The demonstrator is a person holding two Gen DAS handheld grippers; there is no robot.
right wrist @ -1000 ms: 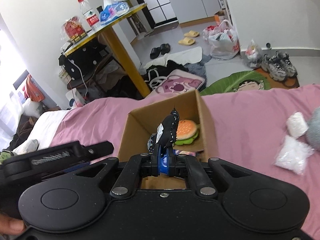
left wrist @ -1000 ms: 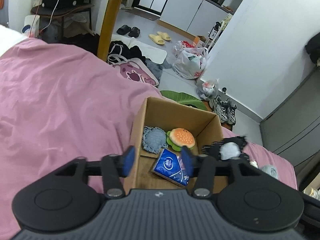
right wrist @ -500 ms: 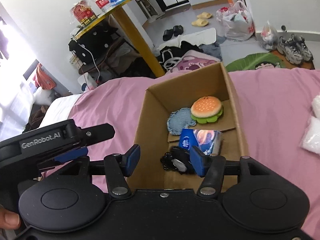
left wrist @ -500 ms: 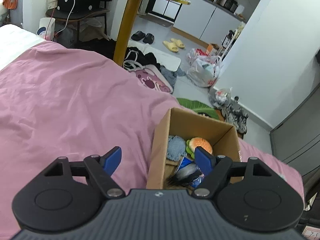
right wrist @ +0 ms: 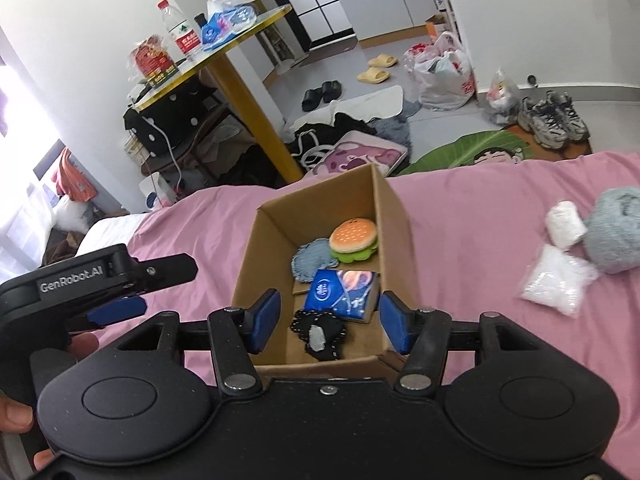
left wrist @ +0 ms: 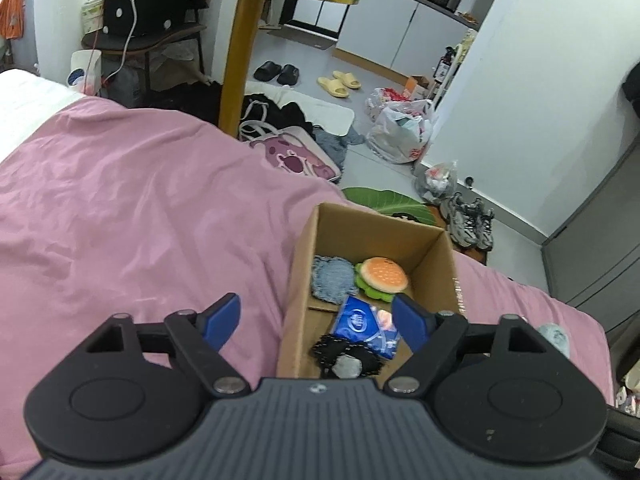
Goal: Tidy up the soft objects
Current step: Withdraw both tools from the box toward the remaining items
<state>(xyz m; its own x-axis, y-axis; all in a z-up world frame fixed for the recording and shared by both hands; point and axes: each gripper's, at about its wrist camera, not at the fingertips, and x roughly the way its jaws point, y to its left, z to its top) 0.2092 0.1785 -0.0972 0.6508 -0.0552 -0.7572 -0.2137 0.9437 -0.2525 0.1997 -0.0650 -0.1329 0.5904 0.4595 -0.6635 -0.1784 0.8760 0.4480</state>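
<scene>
We are looking into an open cardboard box (right wrist: 394,216) that is sitting on the pink bedspread (right wrist: 472,200). Inside it, a black soft toy with a grey patch (right wrist: 322,334) is lying at the near end, free of both tools. A blue tissue pack (right wrist: 342,290) is resting just beyond the toy, and a plush hamburger (right wrist: 354,238) and a round denim patch (right wrist: 310,260) are lying side by side at the far end, the hamburger overlapping the patch's edge.

We are holding the right gripper (right wrist: 328,322) over the near end of the box; its jaws are standing about half apart, having just been opening, and nothing is pressed between them, though the black toy is showing below the gap.

We are holding the left gripper (left wrist: 316,318) over the box's left wall; its jaws are spread wide, having just been opening further, and they are gripping nothing. In the right wrist view it is appearing at the left edge, held in a hand (right wrist: 16,420).

On the bedspread to the right of the box, well apart from it, a clear bag of white filling (right wrist: 558,280), a white roll (right wrist: 566,220) and a grey fluffy plush (right wrist: 614,230) are lying close together.
</scene>
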